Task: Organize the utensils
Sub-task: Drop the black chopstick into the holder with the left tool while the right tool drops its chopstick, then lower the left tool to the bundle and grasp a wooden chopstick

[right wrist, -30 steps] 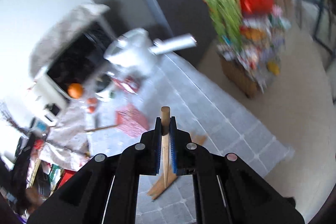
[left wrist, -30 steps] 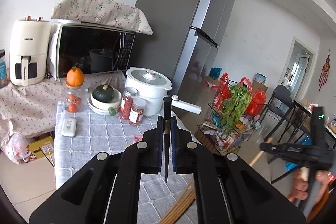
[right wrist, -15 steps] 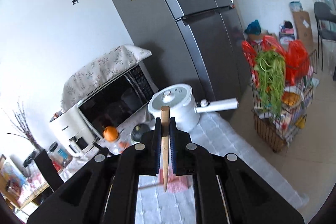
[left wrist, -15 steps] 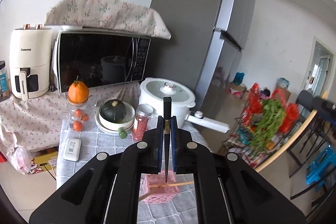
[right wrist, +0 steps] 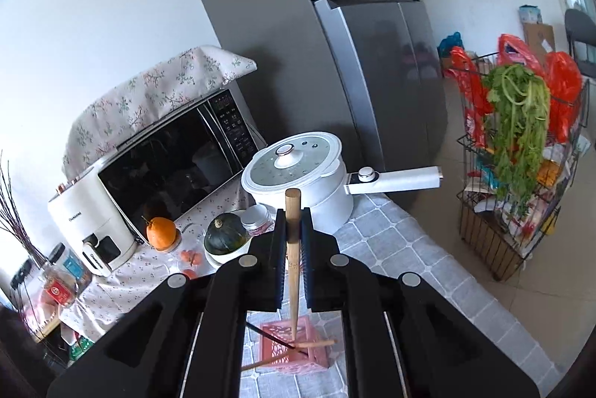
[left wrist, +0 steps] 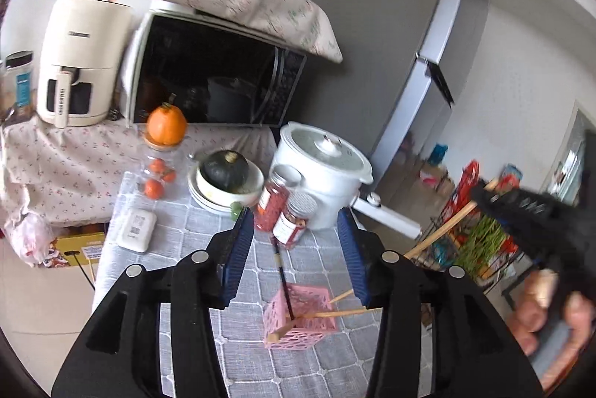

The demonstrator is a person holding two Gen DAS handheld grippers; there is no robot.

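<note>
A pink perforated basket (left wrist: 301, 318) sits on the grey checked tablecloth; it also shows in the right wrist view (right wrist: 294, 347). A black chopstick (left wrist: 281, 271) leans out of it with wooden chopsticks (left wrist: 335, 313) lying across it. My left gripper (left wrist: 296, 249) is open and empty above the basket. My right gripper (right wrist: 292, 249) is shut on a wooden chopstick (right wrist: 292, 249), held upright with its tip over the basket. The right gripper and the hand holding it show blurred at the right of the left wrist view (left wrist: 529, 211).
Behind the basket stand two red-filled jars (left wrist: 292, 224), a white pot with a long handle (right wrist: 298, 167), a bowl with a dark squash (left wrist: 225, 174), an orange (left wrist: 165, 124), a microwave (left wrist: 208, 81) and an air fryer (left wrist: 80, 62). A wire rack with greens (right wrist: 517, 152) stands right of the table.
My left gripper has opened and let go of the black chopstick, which now stands in the pink basket. My right gripper has come over the basket with the wooden chopstick.
</note>
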